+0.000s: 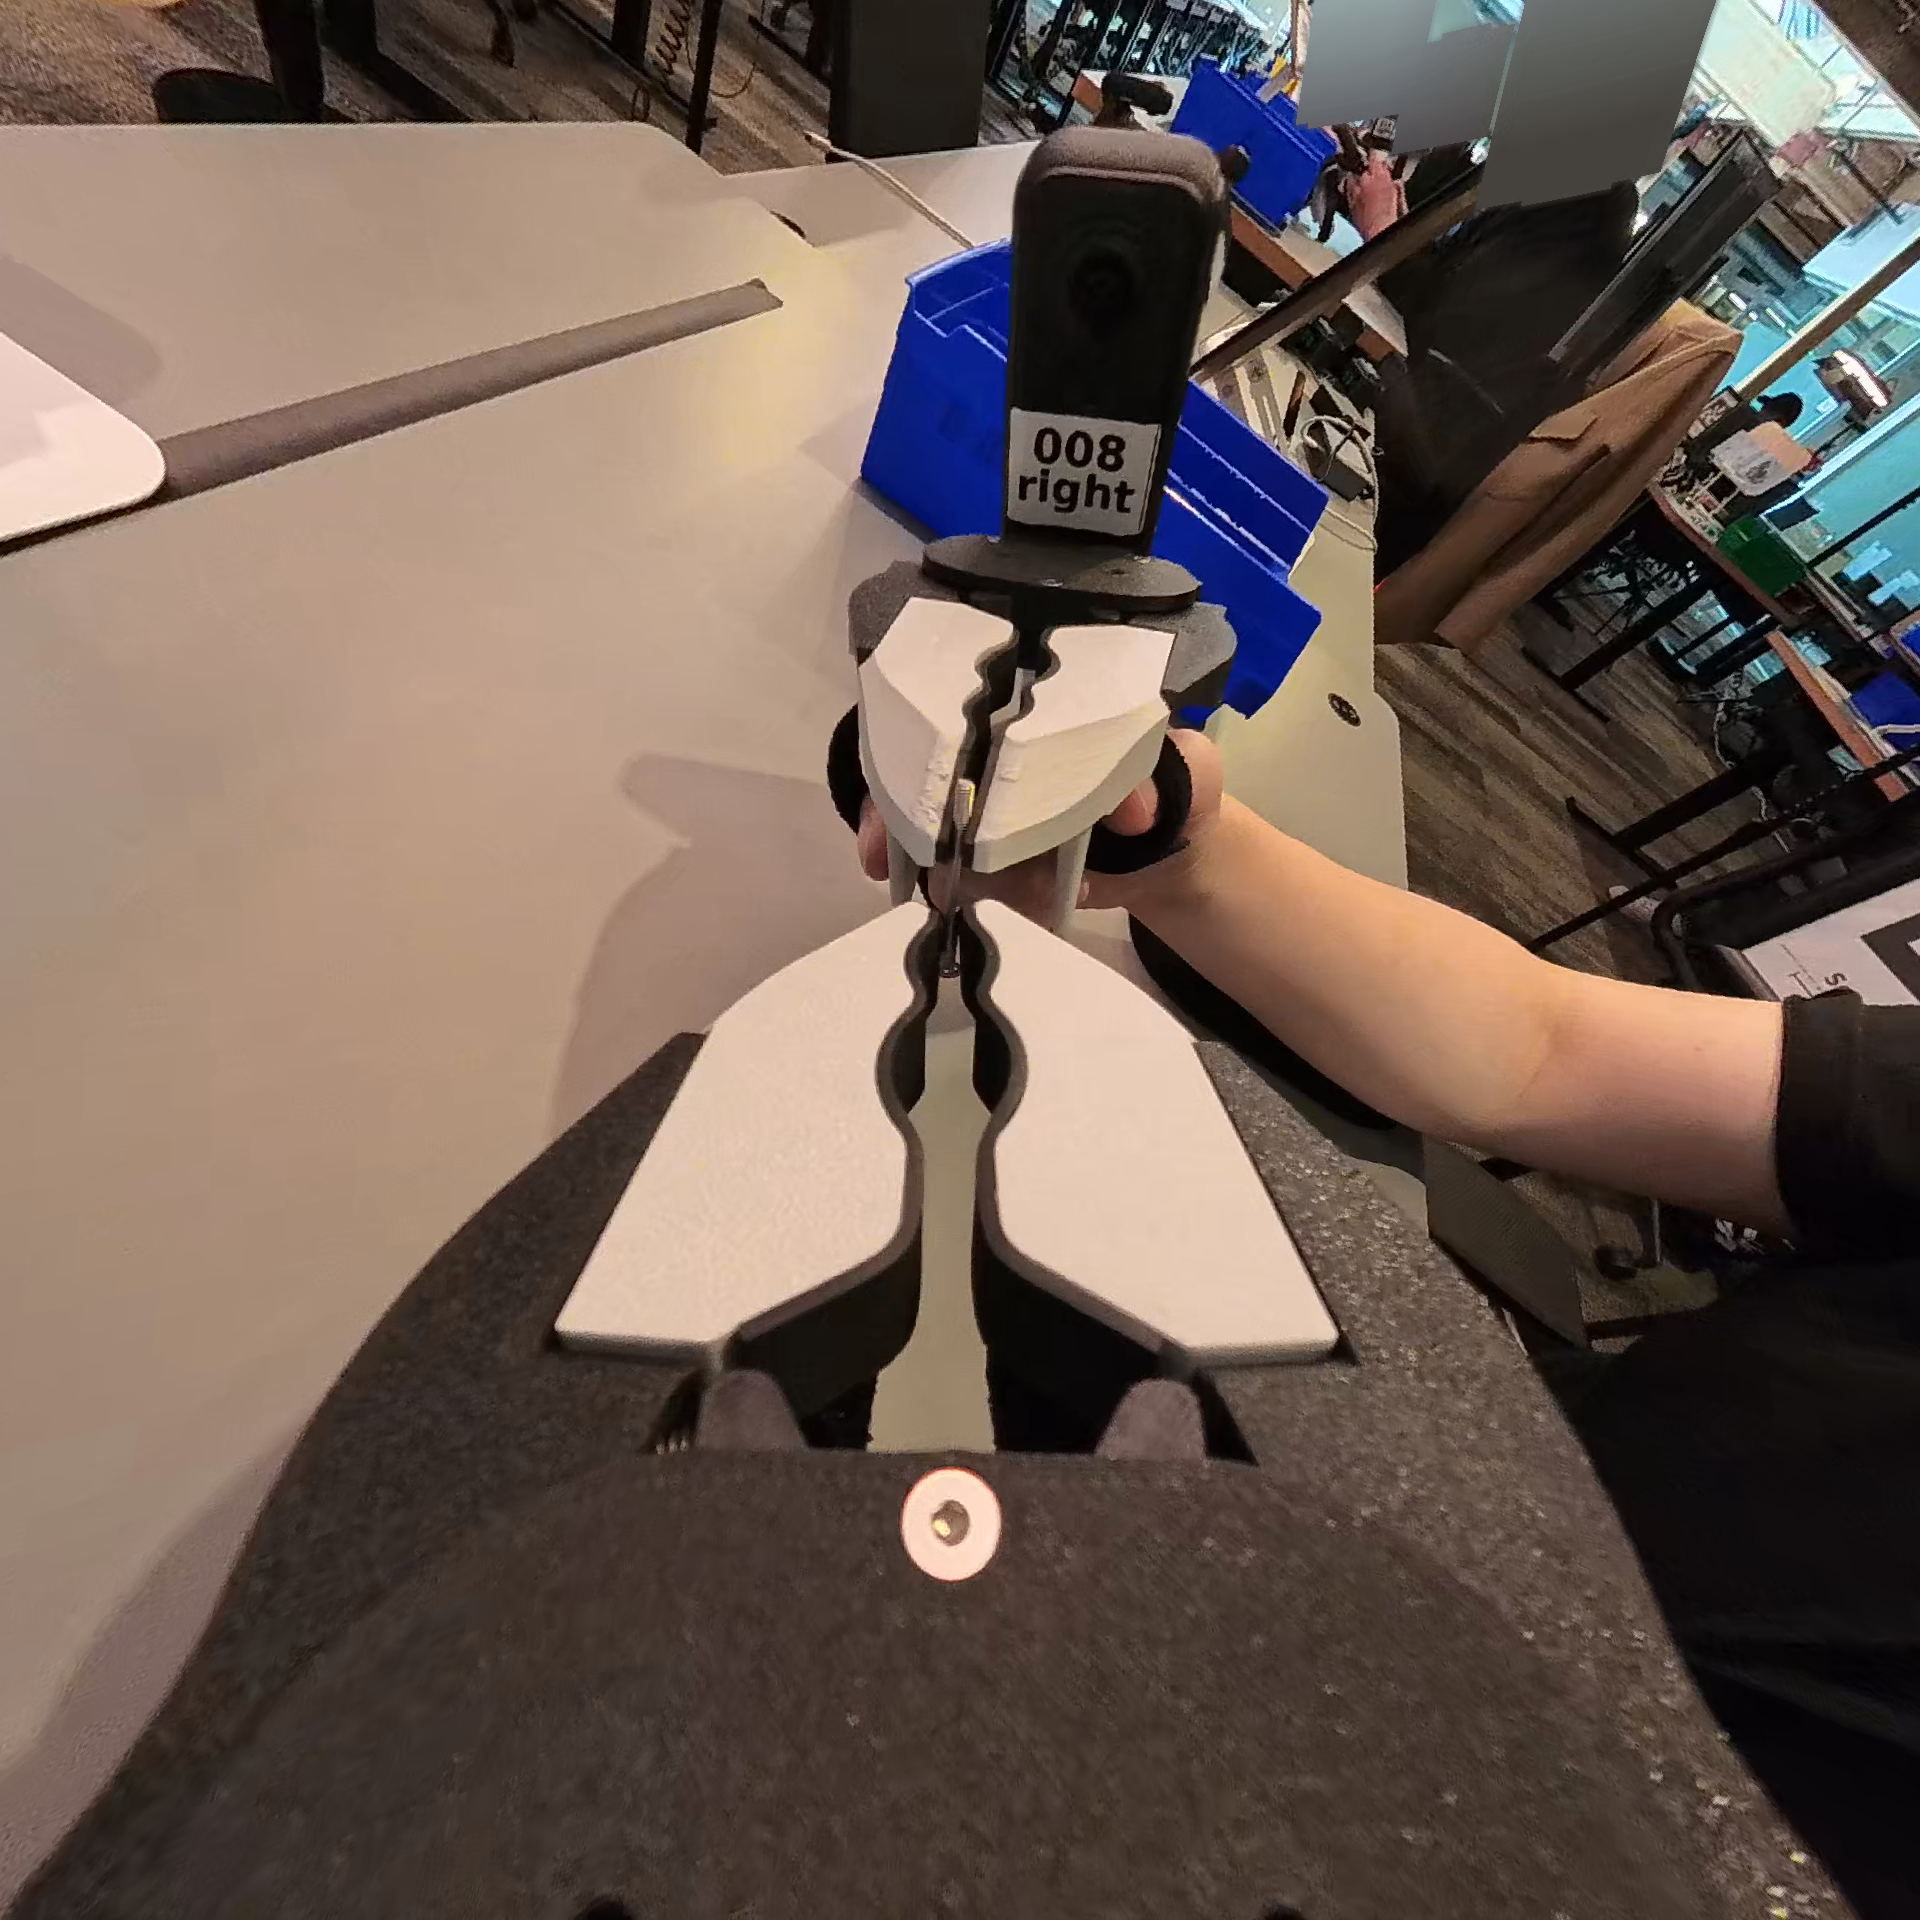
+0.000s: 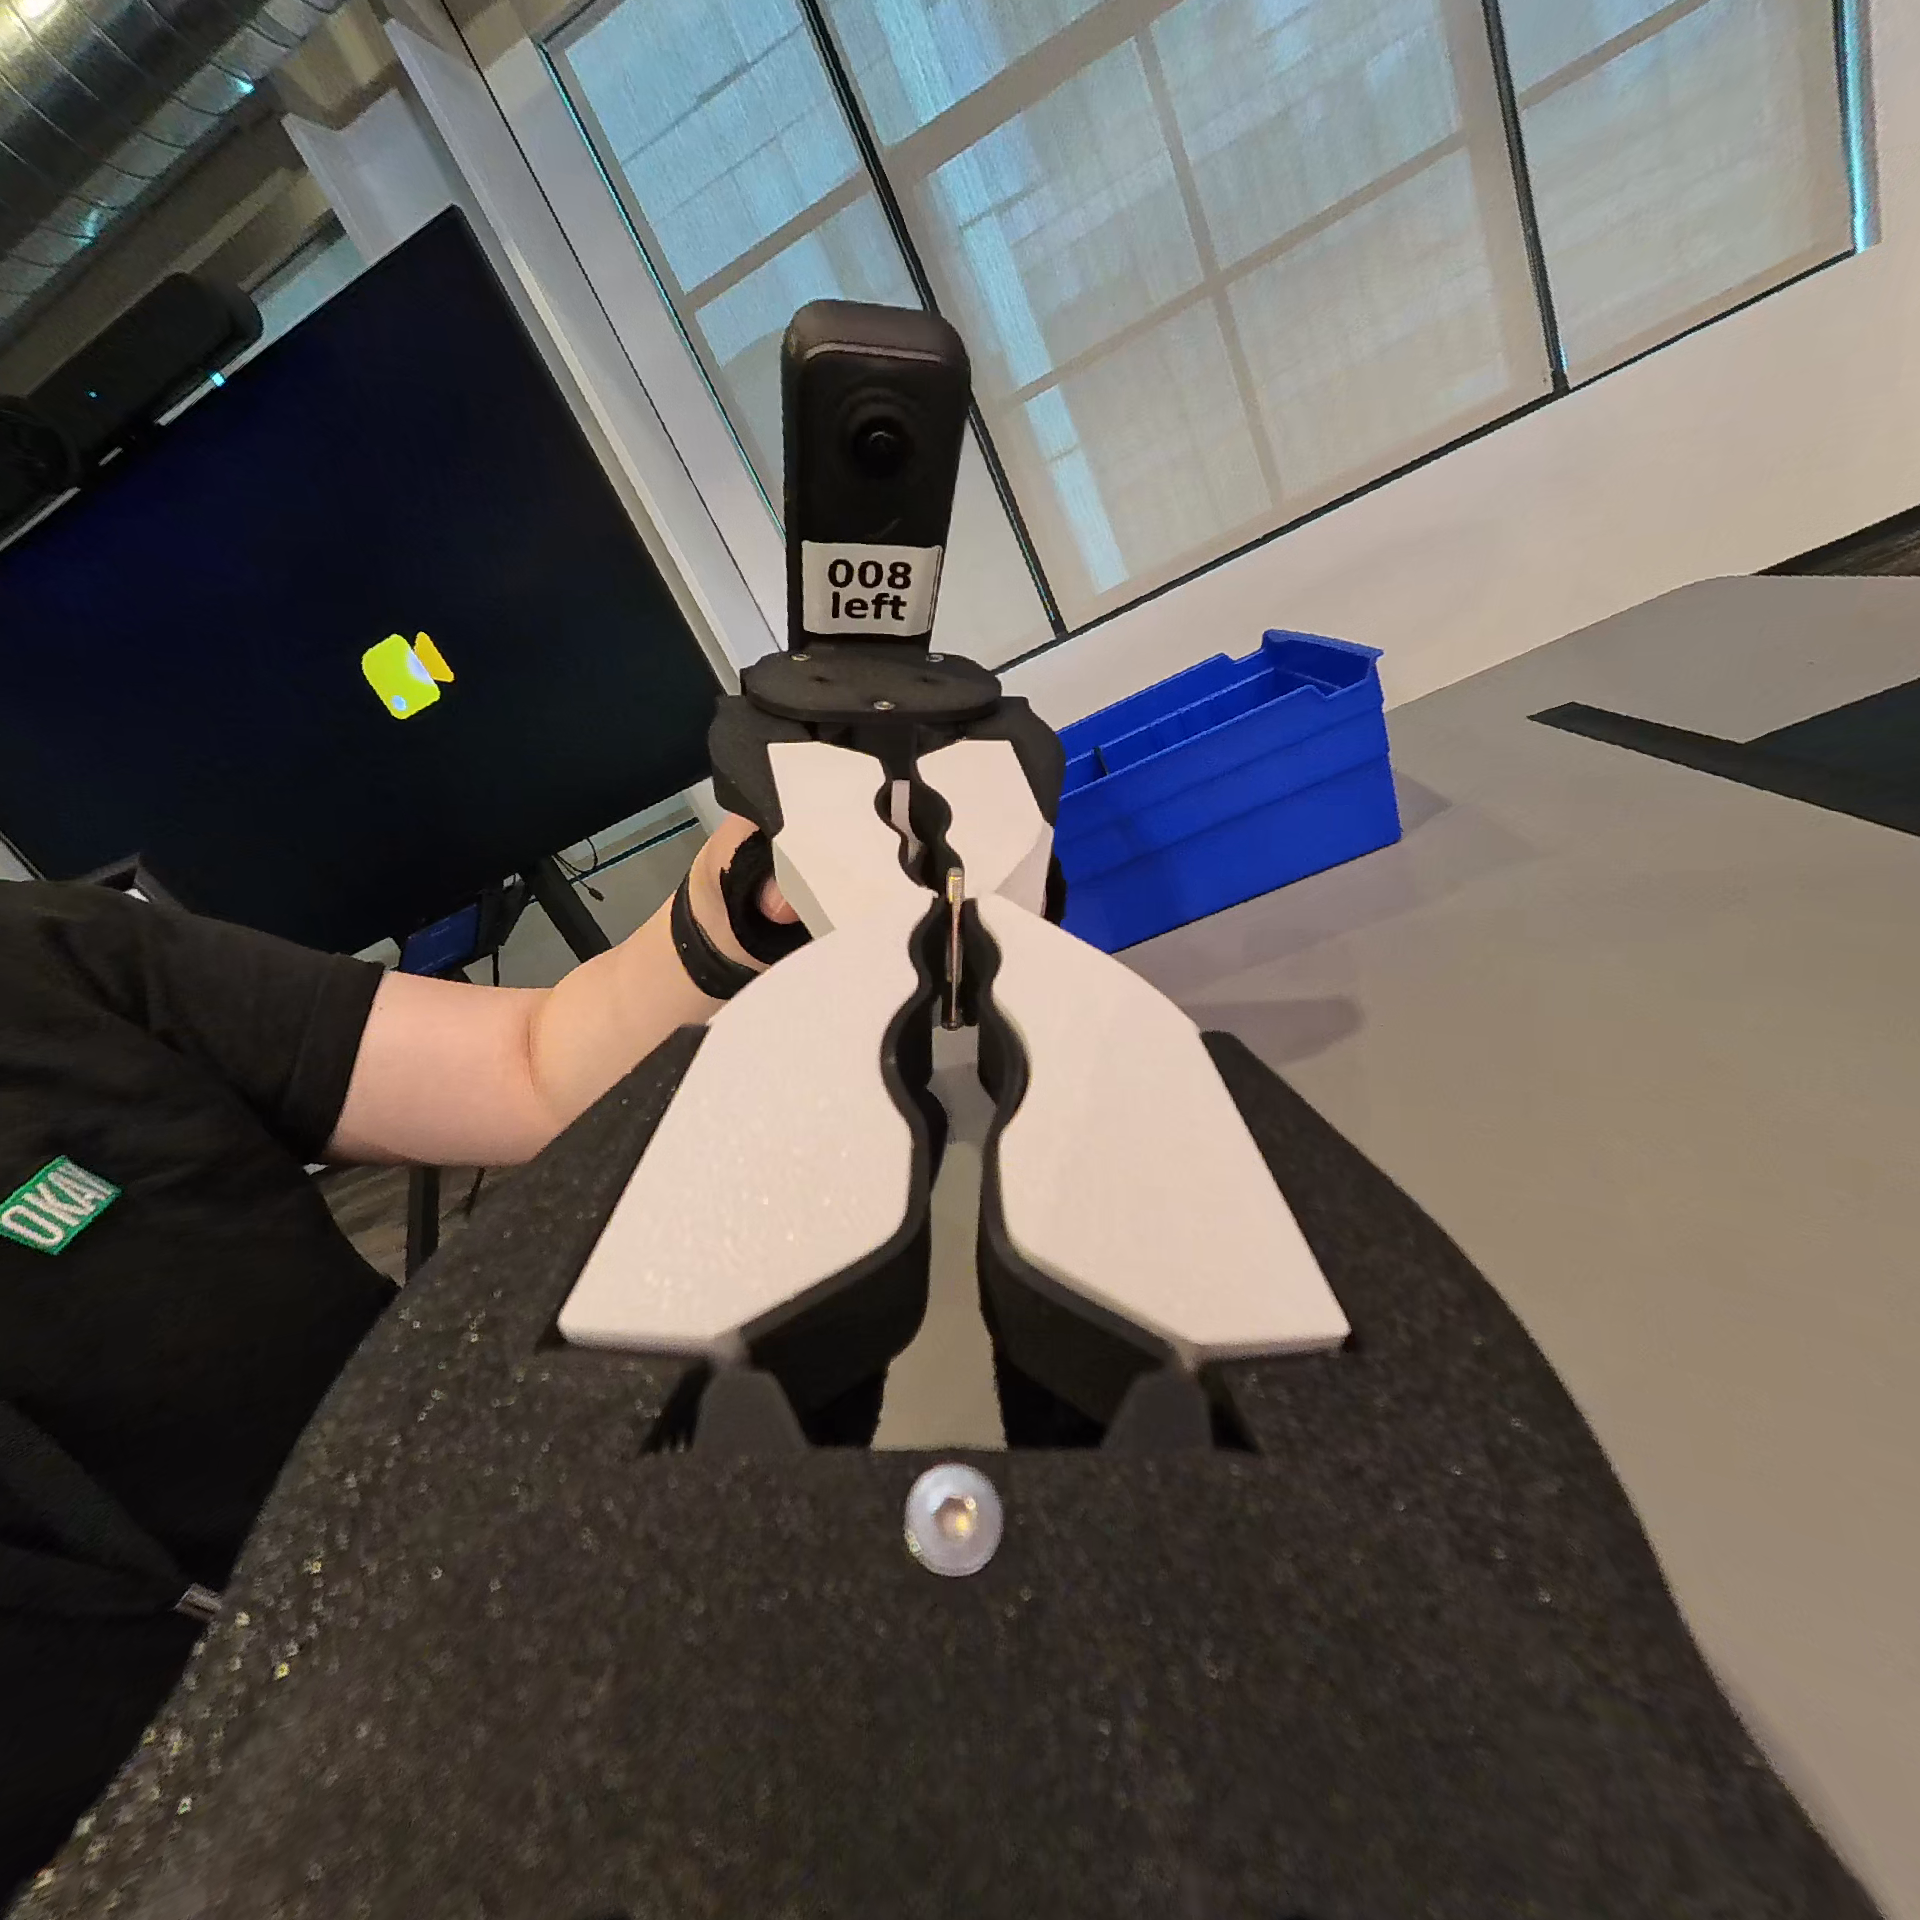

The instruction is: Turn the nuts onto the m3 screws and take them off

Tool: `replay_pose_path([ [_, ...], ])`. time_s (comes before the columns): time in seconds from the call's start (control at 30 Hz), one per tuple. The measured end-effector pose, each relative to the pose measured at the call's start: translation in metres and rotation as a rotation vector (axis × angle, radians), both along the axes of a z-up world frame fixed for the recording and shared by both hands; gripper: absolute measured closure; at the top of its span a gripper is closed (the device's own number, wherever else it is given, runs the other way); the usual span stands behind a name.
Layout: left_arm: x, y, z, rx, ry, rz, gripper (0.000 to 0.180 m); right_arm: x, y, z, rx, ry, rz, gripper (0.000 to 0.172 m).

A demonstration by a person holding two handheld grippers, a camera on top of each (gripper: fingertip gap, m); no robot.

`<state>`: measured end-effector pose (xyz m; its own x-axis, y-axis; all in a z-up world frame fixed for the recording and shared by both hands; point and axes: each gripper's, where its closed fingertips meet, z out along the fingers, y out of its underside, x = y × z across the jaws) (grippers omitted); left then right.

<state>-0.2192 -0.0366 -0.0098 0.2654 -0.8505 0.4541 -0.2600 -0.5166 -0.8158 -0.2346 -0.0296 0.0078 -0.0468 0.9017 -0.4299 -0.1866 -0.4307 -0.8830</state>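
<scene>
Right wrist view: both tools, right [image 2: 951,935] and left [image 1: 948,925], pinch one thin metal pin [image 2: 953,951] tip-to-tip

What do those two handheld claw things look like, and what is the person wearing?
Both grippers, left gripper and right gripper, look alike: two flat white fingers with wavy black-lined inner edges, a speckled black body, and an upright black camera bearing a white label. The person wears a short black sleeve and a black wristband.

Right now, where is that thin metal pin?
The thin metal pin is held up above the grey table, pinched between the meeting tips of both tools, with the blue bin behind.
</scene>
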Motion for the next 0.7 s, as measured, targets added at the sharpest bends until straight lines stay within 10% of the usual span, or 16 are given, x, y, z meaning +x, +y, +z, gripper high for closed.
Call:
replay_pose_path([
  [0.7,0.0021,-0.0028,-0.0062,0.0,0.016,-0.014,0.178,-0.0015,-0.0023,-0.0026,0.008,-0.02,0.009,0.169],
])
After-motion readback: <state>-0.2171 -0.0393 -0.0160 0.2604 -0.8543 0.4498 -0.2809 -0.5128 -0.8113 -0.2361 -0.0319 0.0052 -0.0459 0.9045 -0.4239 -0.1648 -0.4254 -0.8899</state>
